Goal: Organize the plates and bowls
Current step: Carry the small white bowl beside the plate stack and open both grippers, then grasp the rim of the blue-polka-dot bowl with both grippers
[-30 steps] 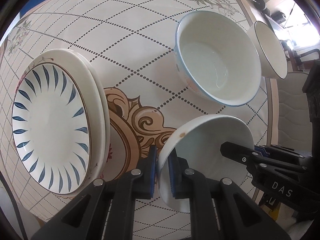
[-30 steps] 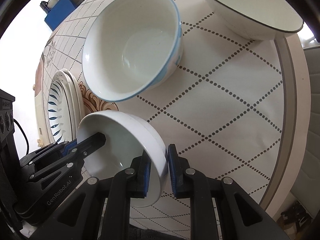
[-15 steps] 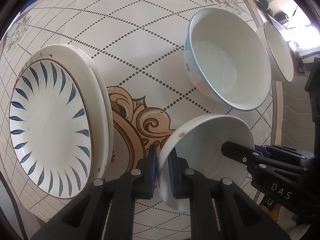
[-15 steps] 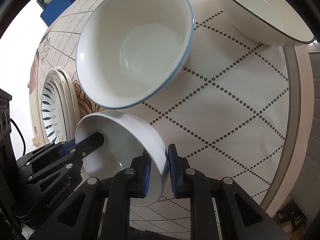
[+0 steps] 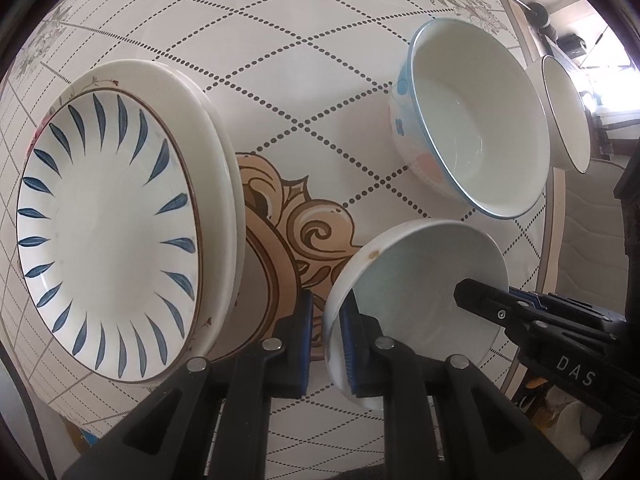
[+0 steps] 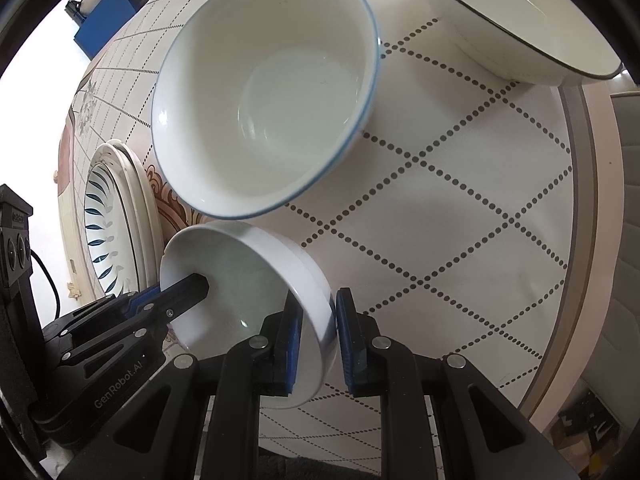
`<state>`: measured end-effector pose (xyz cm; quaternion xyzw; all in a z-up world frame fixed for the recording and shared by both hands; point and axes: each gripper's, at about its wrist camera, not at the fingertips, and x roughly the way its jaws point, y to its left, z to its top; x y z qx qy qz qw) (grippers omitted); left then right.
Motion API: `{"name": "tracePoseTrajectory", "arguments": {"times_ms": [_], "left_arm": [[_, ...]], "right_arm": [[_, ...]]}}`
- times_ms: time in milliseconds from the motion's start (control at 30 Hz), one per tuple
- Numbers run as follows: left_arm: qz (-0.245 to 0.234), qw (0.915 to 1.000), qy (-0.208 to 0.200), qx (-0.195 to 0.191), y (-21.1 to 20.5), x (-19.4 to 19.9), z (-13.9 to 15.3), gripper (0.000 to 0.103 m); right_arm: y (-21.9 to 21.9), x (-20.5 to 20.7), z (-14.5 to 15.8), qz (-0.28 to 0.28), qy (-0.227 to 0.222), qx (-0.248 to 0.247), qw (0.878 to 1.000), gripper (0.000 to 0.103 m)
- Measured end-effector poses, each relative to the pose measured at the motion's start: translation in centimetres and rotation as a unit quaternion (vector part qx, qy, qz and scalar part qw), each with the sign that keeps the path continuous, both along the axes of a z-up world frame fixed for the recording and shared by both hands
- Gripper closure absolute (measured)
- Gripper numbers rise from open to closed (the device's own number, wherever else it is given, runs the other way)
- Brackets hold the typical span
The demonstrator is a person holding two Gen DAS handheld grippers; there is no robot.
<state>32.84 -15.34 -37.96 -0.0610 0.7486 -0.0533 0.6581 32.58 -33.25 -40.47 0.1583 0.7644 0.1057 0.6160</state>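
A small plain white bowl [image 5: 420, 296] is held above the table by both grippers. My left gripper [image 5: 326, 328] is shut on its left rim; my right gripper [image 6: 316, 324] is shut on its right rim [image 6: 312, 300]. Each gripper shows in the other's view, the right [image 5: 520, 312] and the left [image 6: 160, 304]. A larger blue-rimmed bowl [image 5: 476, 120] stands upright just beyond it, also in the right wrist view [image 6: 268, 96]. A stack of plates, the top one with blue leaf strokes [image 5: 108, 232], lies to the left.
A wide dark-rimmed white bowl [image 6: 520, 20] stands at the far right near the table's edge [image 6: 588, 240]. The tablecloth has a dotted diamond pattern and a brown ornament [image 5: 288, 220]. A padded chair [image 5: 592, 232] and a blue box [image 6: 100, 32] stand past the table.
Both grippers have carried the small bowl closer to the blue-rimmed bowl, which now looms larger in the right wrist view. The grips are unchanged.
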Motion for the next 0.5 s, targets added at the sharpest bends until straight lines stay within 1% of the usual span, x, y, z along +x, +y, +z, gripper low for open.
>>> {"name": "tracePoseTrajectory", "arguments": {"times_ms": [33, 100, 167, 200, 267, 333, 400, 500], "left_arm": [[-0.002, 1.0, 0.003, 0.005, 0.2, -0.1, 0.1, 0.087], [-0.018, 0.9997, 0.003, 0.016, 0.2, -0.4, 0.7, 0.087], [-0.032, 0.9992, -0.003, 0.023, 0.1, -0.8, 1.6, 0.086], [-0.037, 0.9989, -0.008, 0.026, 0.1, -0.9, 2.0, 0.086], [-0.046, 0.9981, -0.019, 0.036, 0.1, -1.2, 3.1, 0.086], [-0.044, 0.9981, -0.031, 0.03, 0.1, -1.0, 4.6, 0.086], [-0.038, 0.9981, -0.043, 0.021, 0.5, -0.5, 5.7, 0.085], [-0.025, 0.9982, -0.054, 0.001, 0.7, 1.1, 7.1, 0.076]], "right_arm": [[-0.2, 0.0, 0.1, -0.004, 0.002, 0.002, 1.0, 0.083], [-0.9, -0.2, 0.5, -0.01, 0.0, -0.004, 1.0, 0.076], [-1.6, -0.3, 1.1, -0.014, -0.004, -0.012, 1.0, 0.06], [-2.1, -0.5, 1.5, -0.019, -0.009, -0.012, 1.0, 0.057], [-2.9, -0.7, 2.3, -0.028, -0.019, -0.008, 0.999, 0.047], [-3.8, -0.9, 3.2, -0.035, -0.028, -0.005, 0.999, 0.043], [-4.7, -0.9, 4.1, -0.046, -0.036, -0.001, 0.998, 0.043], [-5.7, -0.5, 4.9, -0.066, -0.04, 0.014, 0.997, 0.043]]}}
